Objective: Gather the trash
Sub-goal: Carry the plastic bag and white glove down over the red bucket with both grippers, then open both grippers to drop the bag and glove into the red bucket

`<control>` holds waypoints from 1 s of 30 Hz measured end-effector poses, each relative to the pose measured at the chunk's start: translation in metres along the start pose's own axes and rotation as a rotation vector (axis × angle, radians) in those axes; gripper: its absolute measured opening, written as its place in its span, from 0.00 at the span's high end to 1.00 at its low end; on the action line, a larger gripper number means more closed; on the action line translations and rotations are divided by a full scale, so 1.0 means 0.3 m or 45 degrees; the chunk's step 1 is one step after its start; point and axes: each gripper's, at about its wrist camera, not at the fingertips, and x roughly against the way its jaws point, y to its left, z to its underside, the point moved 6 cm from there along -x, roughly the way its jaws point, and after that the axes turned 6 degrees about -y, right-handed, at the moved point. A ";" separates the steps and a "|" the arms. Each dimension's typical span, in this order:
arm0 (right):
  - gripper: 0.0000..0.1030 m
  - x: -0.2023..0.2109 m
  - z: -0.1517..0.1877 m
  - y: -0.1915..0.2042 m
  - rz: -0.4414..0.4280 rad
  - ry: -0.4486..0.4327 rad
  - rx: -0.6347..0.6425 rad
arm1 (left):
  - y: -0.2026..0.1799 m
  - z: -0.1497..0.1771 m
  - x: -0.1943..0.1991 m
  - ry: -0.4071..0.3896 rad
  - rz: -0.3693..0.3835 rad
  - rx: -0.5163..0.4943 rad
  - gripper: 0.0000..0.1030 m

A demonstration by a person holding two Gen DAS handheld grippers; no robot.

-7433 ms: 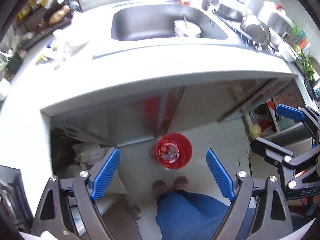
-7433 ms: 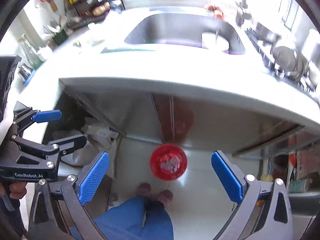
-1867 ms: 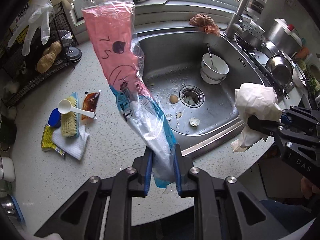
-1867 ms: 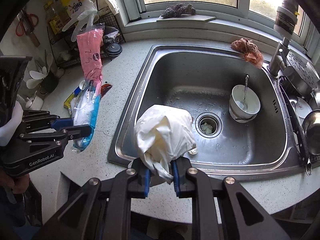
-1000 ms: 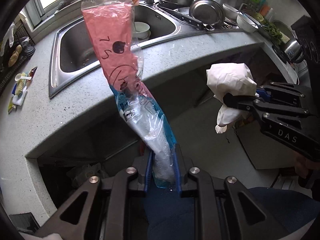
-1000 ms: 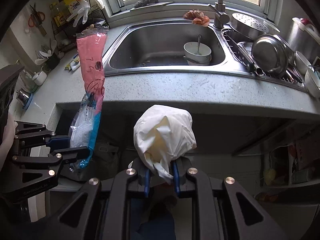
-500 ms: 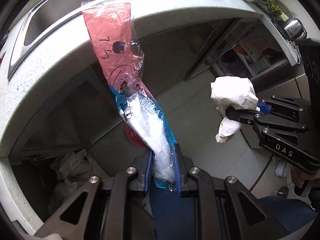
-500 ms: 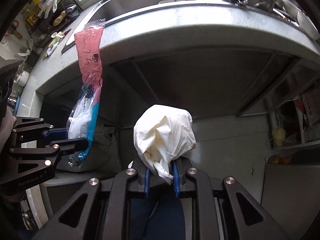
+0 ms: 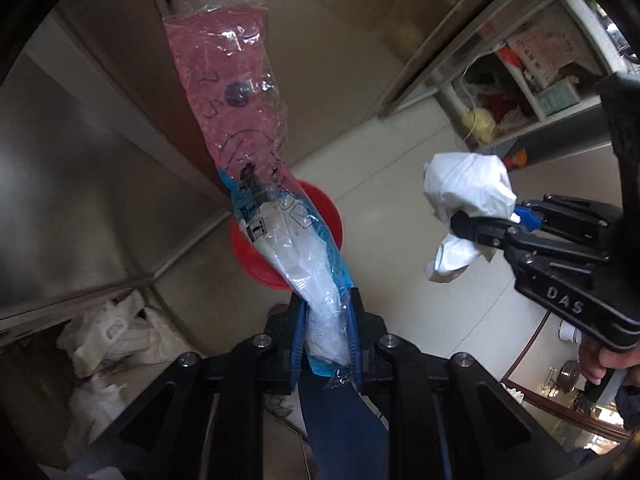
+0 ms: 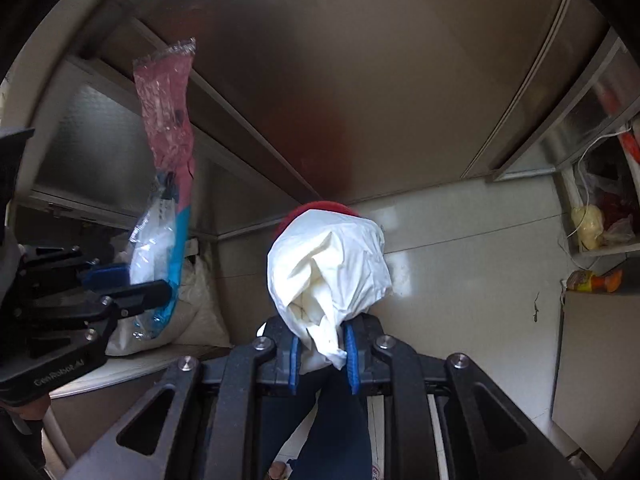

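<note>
My left gripper (image 9: 326, 332) is shut on the lower end of a long pink and blue plastic wrapper (image 9: 240, 120), which stands up in front of the camera; it also shows in the right wrist view (image 10: 166, 184). My right gripper (image 10: 322, 354) is shut on a crumpled white paper wad (image 10: 330, 258), also seen at the right of the left wrist view (image 9: 466, 196). A red trash bin (image 9: 324, 212) stands on the floor below, mostly hidden behind the wrapper; only its rim (image 10: 320, 205) shows above the wad.
Steel cabinet doors (image 9: 80, 160) rise behind the bin. White bags (image 9: 108, 340) lie in an open space at lower left. Open shelves with packets (image 9: 532, 80) stand at right. My blue-trousered legs (image 9: 340, 432) are below the grippers.
Both grippers have dropped from counter height and tilted down toward the floor. The sink and counter have left view and the red bin has come closer, under the wrapper and wad.
</note>
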 end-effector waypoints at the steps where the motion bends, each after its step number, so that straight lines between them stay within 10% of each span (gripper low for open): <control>1: 0.84 -0.042 0.011 -0.014 0.000 0.008 0.000 | 0.007 0.005 -0.045 0.012 0.010 0.003 0.83; 14: 0.84 -0.466 0.101 -0.194 -0.004 0.066 -0.119 | 0.056 0.033 -0.536 0.139 0.080 0.062 0.83; 30: 0.84 -0.450 0.122 -0.147 0.009 0.101 -0.043 | 0.102 0.062 -0.564 0.197 0.066 0.087 0.69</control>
